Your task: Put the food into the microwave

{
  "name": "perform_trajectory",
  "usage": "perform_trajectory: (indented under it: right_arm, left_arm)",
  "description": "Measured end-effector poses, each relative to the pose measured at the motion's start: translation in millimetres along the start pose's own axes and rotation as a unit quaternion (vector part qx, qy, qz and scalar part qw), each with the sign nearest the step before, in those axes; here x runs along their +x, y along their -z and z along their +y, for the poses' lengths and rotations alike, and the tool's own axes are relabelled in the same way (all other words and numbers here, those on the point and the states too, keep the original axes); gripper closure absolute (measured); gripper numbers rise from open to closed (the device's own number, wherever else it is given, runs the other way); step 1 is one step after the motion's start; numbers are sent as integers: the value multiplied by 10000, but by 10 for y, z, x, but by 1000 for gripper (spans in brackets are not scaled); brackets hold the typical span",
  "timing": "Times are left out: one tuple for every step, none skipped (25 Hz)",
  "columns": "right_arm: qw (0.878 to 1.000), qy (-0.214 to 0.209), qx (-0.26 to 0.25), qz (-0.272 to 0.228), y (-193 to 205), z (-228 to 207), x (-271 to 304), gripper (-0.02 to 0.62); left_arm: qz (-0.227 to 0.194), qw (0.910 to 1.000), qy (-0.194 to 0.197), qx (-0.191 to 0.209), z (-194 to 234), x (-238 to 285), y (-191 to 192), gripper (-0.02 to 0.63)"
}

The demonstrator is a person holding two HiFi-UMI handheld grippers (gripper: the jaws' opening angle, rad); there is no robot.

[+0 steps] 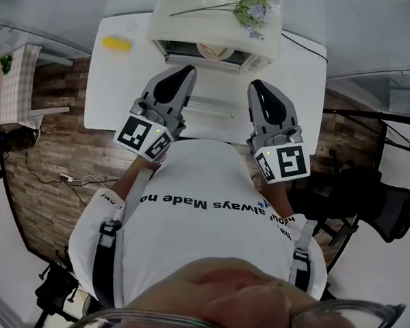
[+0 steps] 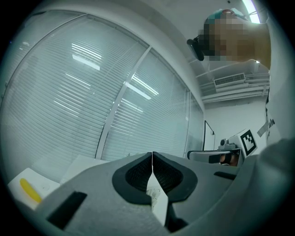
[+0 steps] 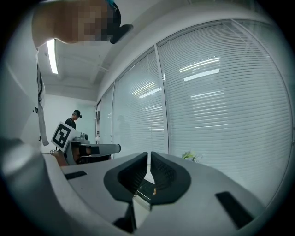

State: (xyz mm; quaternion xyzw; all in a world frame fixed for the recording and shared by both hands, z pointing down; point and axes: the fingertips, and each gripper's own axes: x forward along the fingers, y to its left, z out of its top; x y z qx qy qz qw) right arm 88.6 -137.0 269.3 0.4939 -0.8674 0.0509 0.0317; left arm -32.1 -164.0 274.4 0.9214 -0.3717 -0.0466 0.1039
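Two things that could be the food. One pale round plate (image 1: 214,52) sitting inside the microwave (image 1: 199,19), just past its open mouth. One small yellow thing (image 1: 117,43) lying on the white surface (image 1: 120,87), left of the microwave. Hard to tell the real food from the other.

Open door (image 1: 212,92) hanging down at the front. Some flowers (image 1: 253,8) resting on top.

Back near the body, left gripper (image 1: 189,71) and right gripper (image 1: 256,84), both pointing at the door, well apart from plate and yellow thing. Left jaws pressed fully together, holding nothing. Right jaws close together too, just a thin slit between, holding nothing.

Fits two stages: food in its place with only the door open, or yellow thing outside and not yet in. Needed next either way: a reach forward over the surface, with care not to bump the low door.
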Motion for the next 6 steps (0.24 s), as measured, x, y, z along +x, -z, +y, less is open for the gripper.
perform_trajectory:
  right_arm:
    - [10000,7,-7,3,-3,3,-1,569]
    - [10000,11,-13,5,-7,5,1,569]
    - [10000,13,-19,5,-11,6,5,569]
    - [10000,15,-22,2,-15,7,10,569]
    - [10000,15,-26,-3,-20,6,15,569]
    - [10000,16,-29,-7,-24,6,20,569]
  left_arm:
    - [1,10000,3,-5,2,-4,-3,592]
    - [0,10000,5,-11,7,-7,-6,592]
    - [-2,10000,5,-15,14,-8,-9,592]
    - [-6,10000,7,-16,21,-7,-13,592]
    - [-10,10000,8,-15,28,-5,-17,592]
    - [-14,10000,10,-13,33,-3,-20,592]
